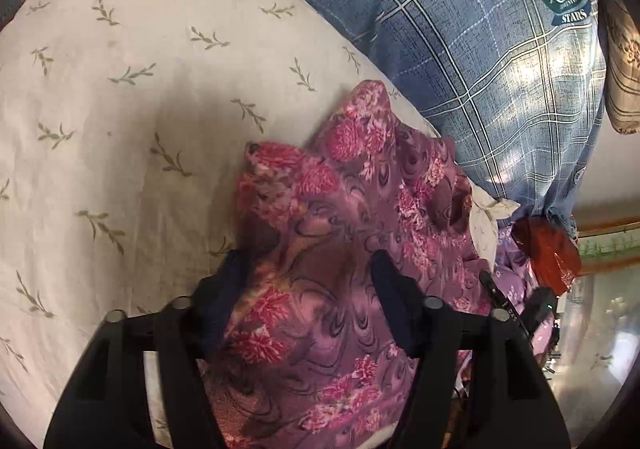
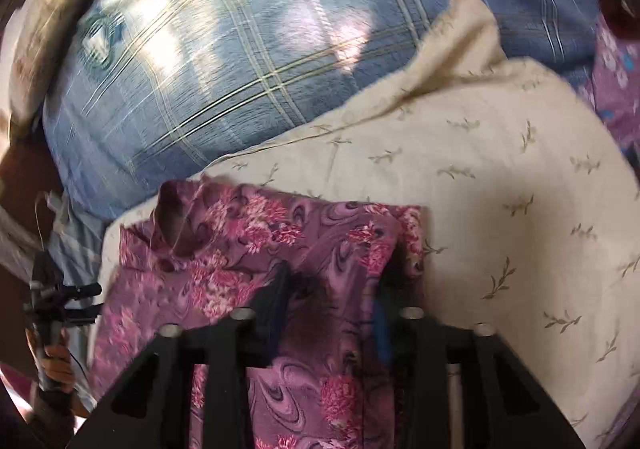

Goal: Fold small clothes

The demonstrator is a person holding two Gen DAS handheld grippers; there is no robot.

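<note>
Floral garment (image 1: 340,249), pink and purple, lies bunched on the cream pillow (image 1: 120,129), just beside the blue plaid pillow (image 1: 480,69). Left tongs (image 1: 308,281) straddle a fold, parted (likely letting go); right tongs (image 2: 332,289) pinch its edge, probably to pull it flat.

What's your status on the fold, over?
Left gripper open, astride the floral garment. Right gripper over the same cloth, grip unclear. Garment bunched on the cream pillow. Nothing in the way.
</note>
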